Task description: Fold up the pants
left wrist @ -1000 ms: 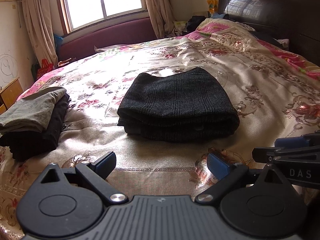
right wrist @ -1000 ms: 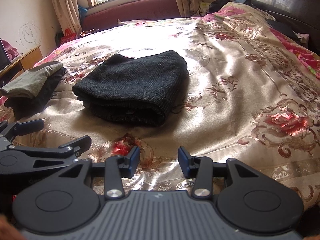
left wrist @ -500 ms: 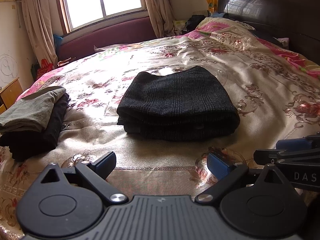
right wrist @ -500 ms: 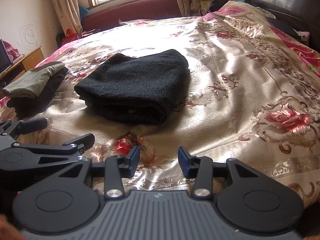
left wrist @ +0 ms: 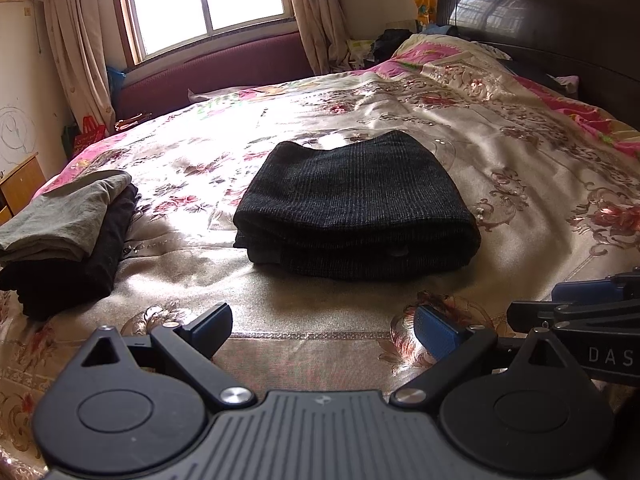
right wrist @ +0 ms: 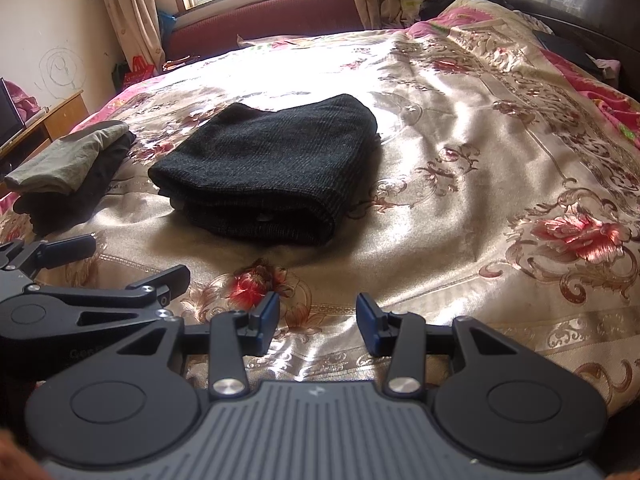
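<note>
The dark knit pants (left wrist: 352, 208) lie folded into a thick rectangle on the bed's floral cover (left wrist: 520, 184); they also show in the right wrist view (right wrist: 264, 172). My left gripper (left wrist: 322, 326) is open and empty, hovering over the cover short of the pants' near edge. My right gripper (right wrist: 316, 322) is open and empty, also short of the pants, to their right. Each gripper shows at the edge of the other's view: the right one (left wrist: 580, 304), the left one (right wrist: 132, 268).
A stack of folded clothes, grey on black (left wrist: 68, 236), sits at the bed's left edge and shows in the right wrist view (right wrist: 72, 172). A dark headboard (left wrist: 560, 24) stands at right, a window (left wrist: 208, 0) and maroon bench behind, a wooden cabinet (right wrist: 44, 120) at left.
Both grippers have drifted back slightly from the pants and stay open. The pants and the stack have not moved.
</note>
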`<action>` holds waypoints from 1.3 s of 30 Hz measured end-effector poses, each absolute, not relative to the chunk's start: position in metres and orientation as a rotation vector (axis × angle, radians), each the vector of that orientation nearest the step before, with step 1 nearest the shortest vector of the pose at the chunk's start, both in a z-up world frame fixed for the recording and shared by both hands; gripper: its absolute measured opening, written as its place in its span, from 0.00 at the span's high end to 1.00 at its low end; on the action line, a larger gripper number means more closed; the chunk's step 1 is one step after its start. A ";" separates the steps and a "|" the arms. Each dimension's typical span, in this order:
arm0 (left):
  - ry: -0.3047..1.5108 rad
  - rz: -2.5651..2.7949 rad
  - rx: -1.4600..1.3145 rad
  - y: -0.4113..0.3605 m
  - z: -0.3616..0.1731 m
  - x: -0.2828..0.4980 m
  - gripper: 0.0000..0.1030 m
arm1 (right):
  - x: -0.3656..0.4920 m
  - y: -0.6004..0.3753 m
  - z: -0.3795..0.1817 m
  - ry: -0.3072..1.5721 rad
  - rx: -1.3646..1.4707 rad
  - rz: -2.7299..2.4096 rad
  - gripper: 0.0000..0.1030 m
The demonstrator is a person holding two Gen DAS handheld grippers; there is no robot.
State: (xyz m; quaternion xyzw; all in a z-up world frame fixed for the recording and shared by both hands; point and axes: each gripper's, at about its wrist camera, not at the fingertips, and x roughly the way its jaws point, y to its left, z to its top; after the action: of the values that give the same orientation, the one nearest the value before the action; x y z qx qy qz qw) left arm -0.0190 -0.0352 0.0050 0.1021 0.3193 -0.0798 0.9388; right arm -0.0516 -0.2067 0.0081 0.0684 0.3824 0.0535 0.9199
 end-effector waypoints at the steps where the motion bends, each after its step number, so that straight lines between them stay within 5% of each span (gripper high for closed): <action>1: 0.651 -0.162 0.208 -0.035 0.005 -0.019 0.00 | -0.052 -0.207 0.008 0.786 0.140 0.110 0.57; 39: 0.710 -0.163 0.271 -0.045 0.000 -0.016 0.00 | -0.051 -0.204 0.005 0.794 0.144 0.105 0.58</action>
State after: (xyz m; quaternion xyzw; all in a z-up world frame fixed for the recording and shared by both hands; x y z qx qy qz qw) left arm -0.0161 -0.0445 -0.0001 0.1322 0.3459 -0.0795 0.9255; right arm -0.0512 -0.2042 0.0051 0.0698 0.3861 0.0513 0.9184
